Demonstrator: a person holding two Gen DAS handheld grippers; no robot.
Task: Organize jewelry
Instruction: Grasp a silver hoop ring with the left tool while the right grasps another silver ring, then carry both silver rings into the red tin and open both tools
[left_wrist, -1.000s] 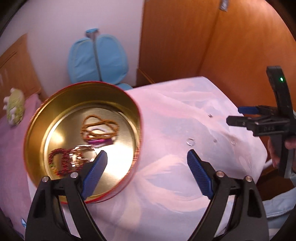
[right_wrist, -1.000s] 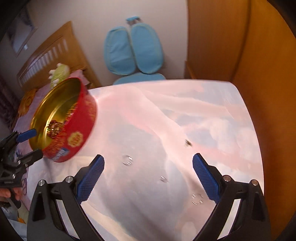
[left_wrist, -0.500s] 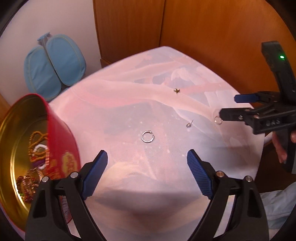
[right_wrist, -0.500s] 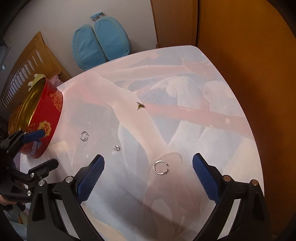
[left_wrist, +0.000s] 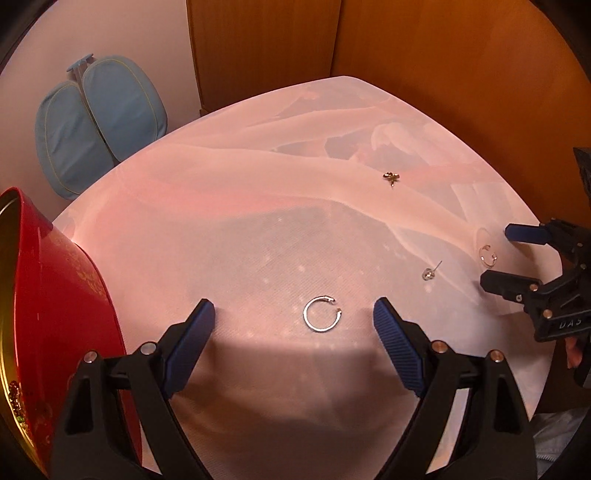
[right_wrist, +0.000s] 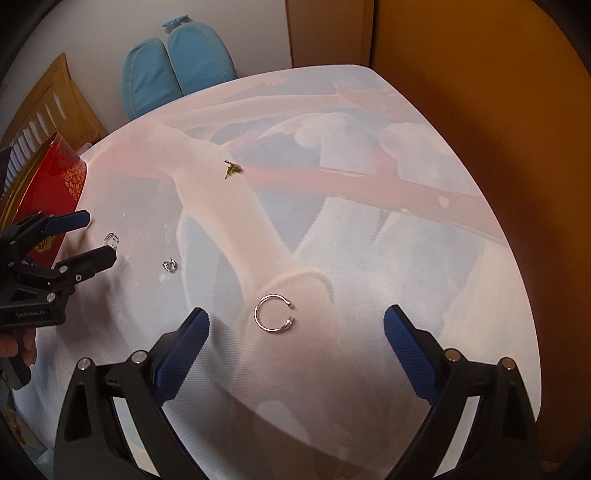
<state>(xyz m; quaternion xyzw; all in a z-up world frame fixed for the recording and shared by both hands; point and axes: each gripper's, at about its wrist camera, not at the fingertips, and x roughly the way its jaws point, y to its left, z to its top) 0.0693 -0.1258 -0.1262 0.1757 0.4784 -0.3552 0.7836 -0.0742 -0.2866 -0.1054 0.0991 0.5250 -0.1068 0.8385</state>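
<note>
Two silver open hoops lie on the cloth-covered table (left_wrist: 258, 229). One hoop (left_wrist: 321, 314) lies between the fingers of my left gripper (left_wrist: 293, 314), which is open and not touching it; the right wrist view shows this hoop (right_wrist: 110, 239) at the left gripper (right_wrist: 99, 240). The other hoop (right_wrist: 274, 314) lies between the spread fingers of my open right gripper (right_wrist: 295, 317), seen from the left as a faint hoop (left_wrist: 487, 254) by the right gripper (left_wrist: 495, 258). A small stud earring (left_wrist: 430, 272) lies between the hoops. A gold earring (left_wrist: 391, 178) lies farther back.
A red round tin (left_wrist: 55, 295) with a gold inside stands at the table's left edge, holding beaded pieces. Wooden cabinet panels (left_wrist: 443, 74) rise behind and to the right of the table. A blue chair back (left_wrist: 96, 122) stands beyond the far left edge.
Both grippers have come down closer to the table. The left wrist view has swung from the tin to the cloth, and each hoop now lies between a gripper's fingers. Jaws stayed wide.
</note>
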